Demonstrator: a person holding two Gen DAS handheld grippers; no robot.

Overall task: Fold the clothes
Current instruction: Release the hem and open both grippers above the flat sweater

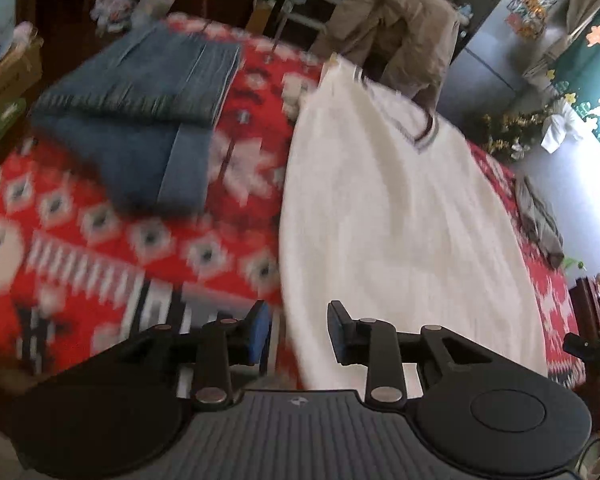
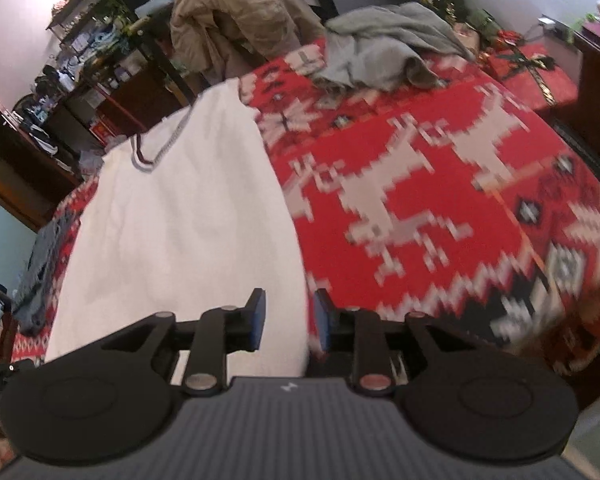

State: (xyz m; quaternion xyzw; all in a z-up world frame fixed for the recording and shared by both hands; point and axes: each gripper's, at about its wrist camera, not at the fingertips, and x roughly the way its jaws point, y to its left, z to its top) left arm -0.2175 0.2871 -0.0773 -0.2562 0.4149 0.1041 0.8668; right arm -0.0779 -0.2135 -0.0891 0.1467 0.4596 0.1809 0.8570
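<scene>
A white sweater with a striped V-neck lies flat along the red patterned blanket, sleeves folded in so it forms a long panel. My left gripper hovers over the sweater's near left edge, jaws apart, nothing between the blue pads. In the right wrist view the same sweater fills the left half. My right gripper hangs over its near right edge, jaws apart, pads clear of the cloth. Folded blue jeans lie on the blanket to the left.
A crumpled grey garment lies on the far right part of the blanket. A tan jacket hangs over a chair behind the bed. Shelves, a fridge and a wrapped red gift box surround the bed.
</scene>
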